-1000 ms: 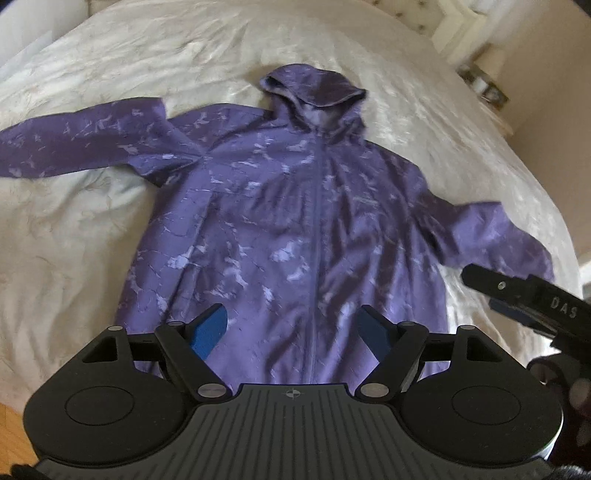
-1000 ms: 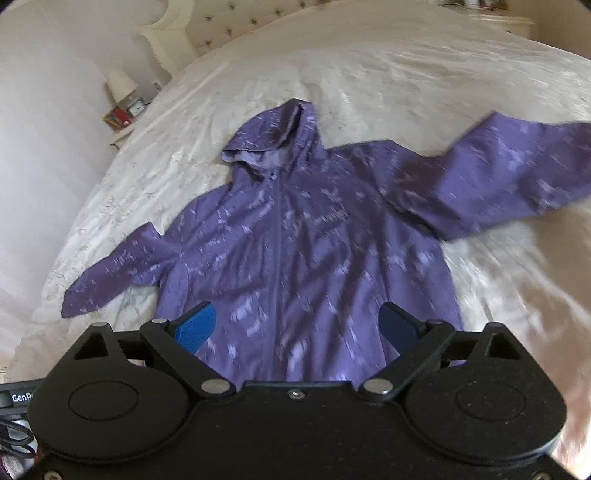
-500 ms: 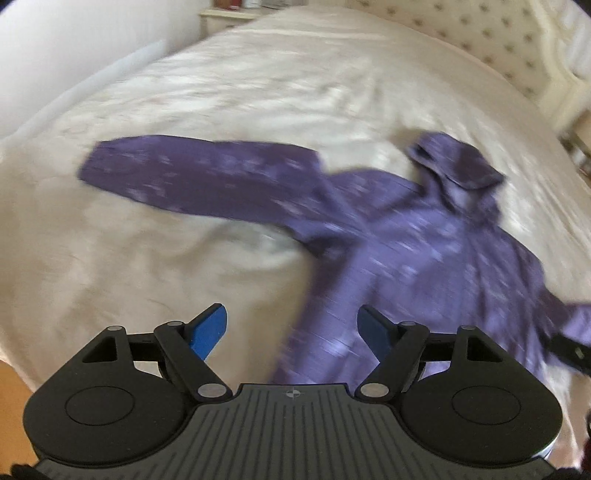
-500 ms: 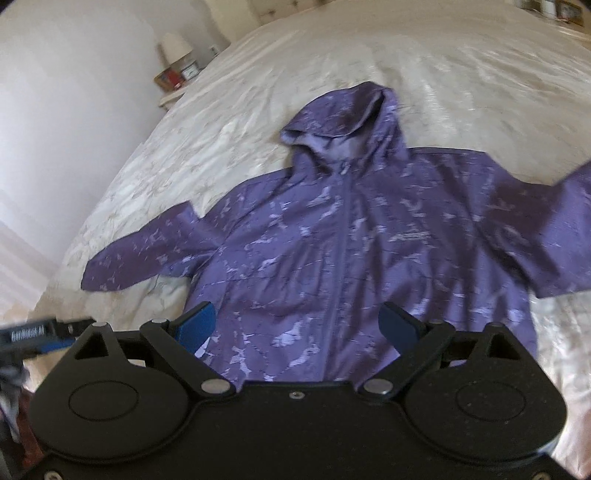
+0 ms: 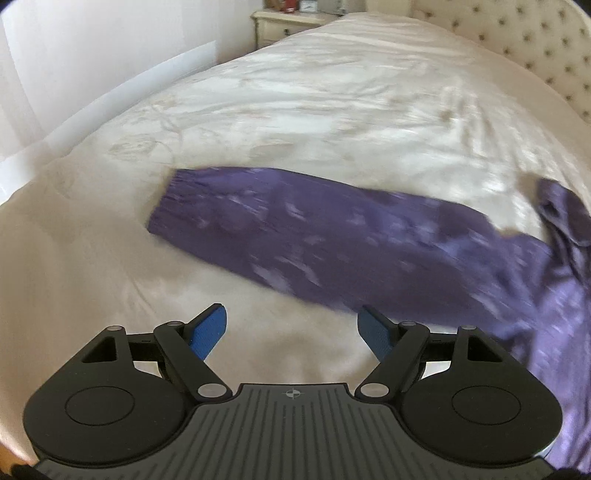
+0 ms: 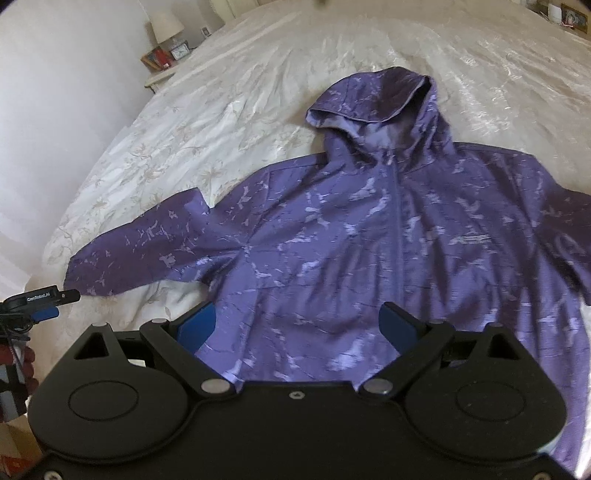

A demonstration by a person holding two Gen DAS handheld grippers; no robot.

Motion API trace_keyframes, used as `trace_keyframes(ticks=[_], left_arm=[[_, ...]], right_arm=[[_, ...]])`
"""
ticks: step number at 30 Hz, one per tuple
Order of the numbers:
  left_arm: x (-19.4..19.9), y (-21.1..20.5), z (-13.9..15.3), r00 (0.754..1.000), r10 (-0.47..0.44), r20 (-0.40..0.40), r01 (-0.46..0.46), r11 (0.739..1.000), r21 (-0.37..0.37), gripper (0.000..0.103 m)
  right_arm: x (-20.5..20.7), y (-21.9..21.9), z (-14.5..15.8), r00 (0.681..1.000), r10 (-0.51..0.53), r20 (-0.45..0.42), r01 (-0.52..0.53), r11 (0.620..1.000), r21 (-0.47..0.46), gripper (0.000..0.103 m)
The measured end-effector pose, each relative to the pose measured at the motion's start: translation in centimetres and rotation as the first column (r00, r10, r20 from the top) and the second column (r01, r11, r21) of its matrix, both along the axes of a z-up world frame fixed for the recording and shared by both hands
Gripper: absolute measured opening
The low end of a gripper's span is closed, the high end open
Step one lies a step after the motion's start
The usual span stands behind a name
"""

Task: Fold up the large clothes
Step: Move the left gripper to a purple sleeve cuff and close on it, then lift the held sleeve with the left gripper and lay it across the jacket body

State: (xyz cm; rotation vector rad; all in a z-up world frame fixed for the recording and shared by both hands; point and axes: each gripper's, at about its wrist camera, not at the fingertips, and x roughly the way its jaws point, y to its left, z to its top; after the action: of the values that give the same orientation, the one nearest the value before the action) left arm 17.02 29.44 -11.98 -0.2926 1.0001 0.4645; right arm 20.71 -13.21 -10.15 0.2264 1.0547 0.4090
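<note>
A purple patterned hooded jacket [image 6: 369,240] lies flat and zipped on the bed, hood [image 6: 380,99] at the far end. My right gripper [image 6: 297,321] hangs open over the jacket's lower front, nothing between its blue pads. In the left wrist view, one long sleeve [image 5: 295,236] stretches across the bedspread, its cuff to the left and the hood [image 5: 561,214] at the right edge. My left gripper [image 5: 291,325] is open just short of that sleeve, over bare bedspread. Its fingertips [image 6: 40,297] also show at the left edge of the right wrist view, near the sleeve's cuff.
The cream flowered bedspread [image 5: 332,110] covers a wide bed with a tufted headboard [image 5: 517,44]. A nightstand [image 5: 284,22] stands at the far corner. Another nightstand [image 6: 159,74] with a lamp [image 6: 166,26] stands on the other side. White walls flank the bed.
The left gripper has swung left from over the jacket's body to the outstretched sleeve. The right gripper has shifted sideways and a little lower over the jacket front. Both stayed open.
</note>
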Motion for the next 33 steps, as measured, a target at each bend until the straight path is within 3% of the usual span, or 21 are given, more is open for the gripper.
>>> trace_keyframes(ticks=[10, 16, 21, 22, 25, 27, 31, 33], left_arm=[[3.4, 8.9, -3.7, 0.998, 0.063, 0.005, -0.063, 0.998, 0.008, 0.077], [4.4, 11.6, -6.9, 0.996, 0.09, 0.018, -0.089, 0.994, -0.068, 0.077], [3.8, 12.6, -7.4, 0.983, 0.169, 0.064, -0.158, 0.976, -0.149, 0.075], [3.7, 12.8, -7.3, 0.981, 0.176, 0.082, -0.162, 0.975, -0.153, 0.058], [3.3, 13.3, -6.9, 0.972, 0.186, 0.143, -0.159, 0.97, -0.183, 0.023], [3.0, 13.2, -6.1, 0.965, 0.183, 0.187, -0.145, 0.969, -0.199, 0.017], [2.6, 11.7, -2.9, 0.958, 0.126, 0.257, -0.098, 0.988, -0.119, 0.016], [2.3, 10.8, -0.6, 0.949, 0.079, 0.305, -0.058, 0.995, -0.078, 0.016]], right_arm=[[1.7, 6.1, 0.1, 1.0, -0.022, 0.017, 0.023, 0.999, -0.025, 0.096], [3.4, 9.0, -0.2, 0.999, -0.025, 0.023, 0.026, 0.998, -0.053, 0.095], [4.9, 11.3, -1.1, 1.0, 0.012, 0.014, -0.011, 0.996, -0.089, 0.089], [5.2, 11.7, -1.4, 1.0, 0.019, 0.007, -0.018, 0.995, -0.097, 0.089], [5.9, 12.8, -2.1, 1.0, 0.03, -0.008, -0.031, 0.994, -0.109, 0.089], [6.3, 13.4, -2.6, 0.999, 0.035, -0.012, -0.036, 0.992, -0.121, 0.089], [7.1, 14.3, -3.5, 0.999, 0.03, -0.014, -0.031, 0.987, -0.159, 0.087], [7.6, 14.4, -4.0, 1.0, 0.014, -0.017, -0.017, 0.985, -0.174, 0.077]])
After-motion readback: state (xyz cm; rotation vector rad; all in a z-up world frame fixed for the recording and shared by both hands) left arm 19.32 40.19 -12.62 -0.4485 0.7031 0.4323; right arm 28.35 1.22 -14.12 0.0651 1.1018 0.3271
